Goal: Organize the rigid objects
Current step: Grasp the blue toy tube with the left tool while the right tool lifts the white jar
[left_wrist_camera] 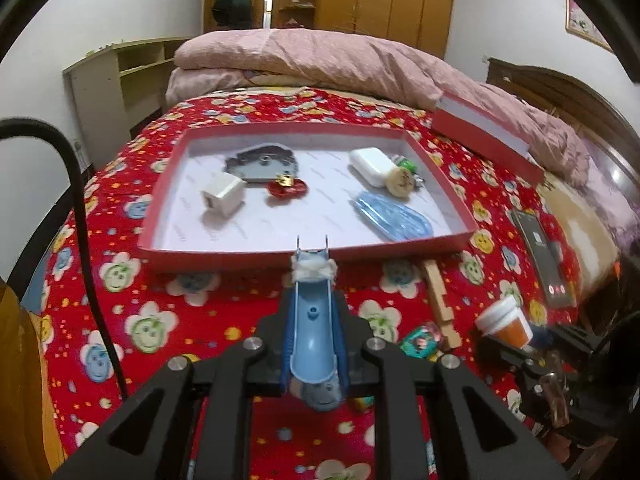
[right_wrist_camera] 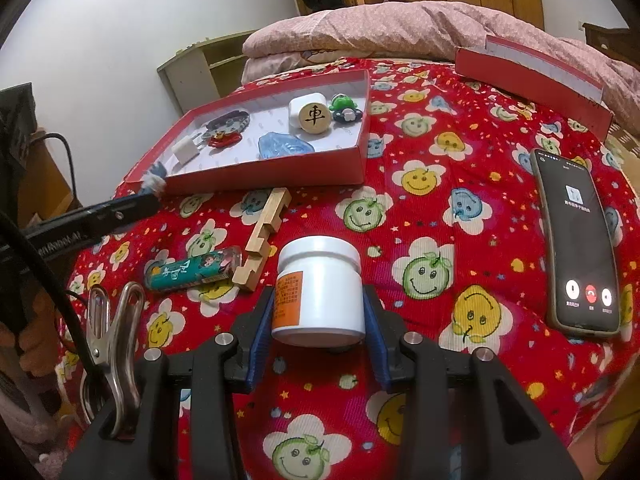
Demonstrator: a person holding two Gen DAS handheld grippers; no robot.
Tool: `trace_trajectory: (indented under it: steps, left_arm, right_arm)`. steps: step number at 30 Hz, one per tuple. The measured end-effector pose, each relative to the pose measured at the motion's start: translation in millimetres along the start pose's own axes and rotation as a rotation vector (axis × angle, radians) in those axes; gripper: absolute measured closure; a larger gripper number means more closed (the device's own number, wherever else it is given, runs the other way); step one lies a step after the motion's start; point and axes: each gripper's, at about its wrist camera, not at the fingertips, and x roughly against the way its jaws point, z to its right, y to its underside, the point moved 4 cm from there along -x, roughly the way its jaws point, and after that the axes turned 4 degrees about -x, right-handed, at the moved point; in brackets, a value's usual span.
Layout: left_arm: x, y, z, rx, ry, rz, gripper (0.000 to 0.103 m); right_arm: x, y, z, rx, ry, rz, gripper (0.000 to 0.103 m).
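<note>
My left gripper [left_wrist_camera: 313, 298] is shut on a light-blue plastic piece [left_wrist_camera: 312, 332] with white fluff wound round its tip. It hovers just in front of the near wall of the red box [left_wrist_camera: 240, 258]. From the right wrist view the same gripper [right_wrist_camera: 154, 196] reaches in from the left toward the box corner [right_wrist_camera: 264, 168]. The box holds a white charger cube [left_wrist_camera: 222, 196], a grey car-shaped piece [left_wrist_camera: 262, 162], a white adapter [left_wrist_camera: 370, 166], a wooden chess disc [left_wrist_camera: 400, 182] and a clear blue piece [left_wrist_camera: 392, 216]. My right gripper [right_wrist_camera: 318, 320] is shut on a white jar [right_wrist_camera: 320, 292] with an orange label, low over the bedspread.
On the red flowered bedspread lie a wooden puzzle piece [right_wrist_camera: 264, 236], a teal tube [right_wrist_camera: 192, 272] and a phone [right_wrist_camera: 576, 248] with a call screen lit. The red box lid [right_wrist_camera: 532, 80] leans on a folded pink quilt [left_wrist_camera: 304, 56]. A metal clip [right_wrist_camera: 116, 332] sits near my right gripper's base.
</note>
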Motion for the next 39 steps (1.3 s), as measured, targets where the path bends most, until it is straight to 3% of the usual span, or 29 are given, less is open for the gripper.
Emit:
trace_trajectory:
  steps: [12,21,39]
  left_arm:
    - [14.7,-6.2,-31.9,0.048,-0.025,0.035,0.085]
    - [15.3,-28.6,-49.1,0.049,-0.05,0.061,0.085]
    - [-26.0,-59.3,-52.9,0.024,-0.07,0.018,0.085]
  right_arm:
    - [5.0,-4.4,-6.1,-0.021,-0.008,0.009,0.061]
    - [10.4,-18.0,-19.0,0.002,-0.015,0.025,0.061]
    - [-0.4,-85.5,-30.0,0.03,-0.004,0.089,0.061]
